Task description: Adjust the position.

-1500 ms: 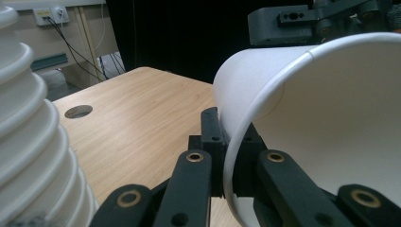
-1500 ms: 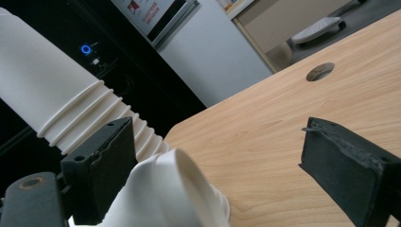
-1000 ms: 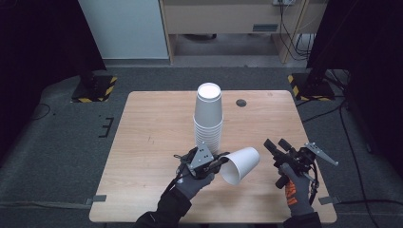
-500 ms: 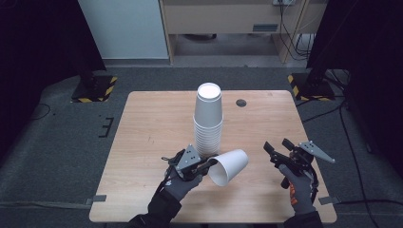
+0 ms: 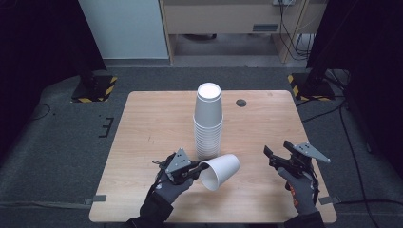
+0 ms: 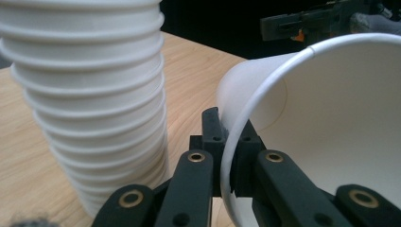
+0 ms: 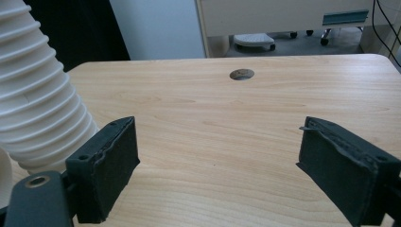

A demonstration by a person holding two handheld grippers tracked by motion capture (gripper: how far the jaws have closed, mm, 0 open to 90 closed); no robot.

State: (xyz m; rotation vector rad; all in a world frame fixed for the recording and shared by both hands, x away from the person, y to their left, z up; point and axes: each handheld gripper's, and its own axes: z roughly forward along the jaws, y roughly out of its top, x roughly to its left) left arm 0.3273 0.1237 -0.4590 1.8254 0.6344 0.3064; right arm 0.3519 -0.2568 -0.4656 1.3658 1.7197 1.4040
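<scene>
One loose paper cup (image 5: 220, 171) is pinched by its rim in my left claw (image 5: 198, 169), one jaw inside the mouth and one outside against the wall, as the left gripper view shows plainly (image 6: 265, 123). I hold it tipped on its side, mouth toward the near left and base pointing right and away, near the front edge of the table (image 5: 142, 137). A rim grip like this keeps the thin wall from crushing and leaves the body free, which I judge suits passing it across or turning it upright. The cup is empty; its white inside is bare.

Just beyond it, toward the middle of the table, stands the stack of cups (image 5: 208, 123), nested mouth-down so the top one shows its closed base. Stacked that way nothing can sit in them, and each rim lies exposed along the side, easy to catch. The held cup lies just beside the foot of the stack; whether it touches I cannot tell.

My right claw (image 5: 280, 151) hovers over the near right of the table, well apart from the cup, its jaws spread wide with nothing between them. A small round grommet (image 5: 241, 102) sits in the tabletop at the far right of the stack.
</scene>
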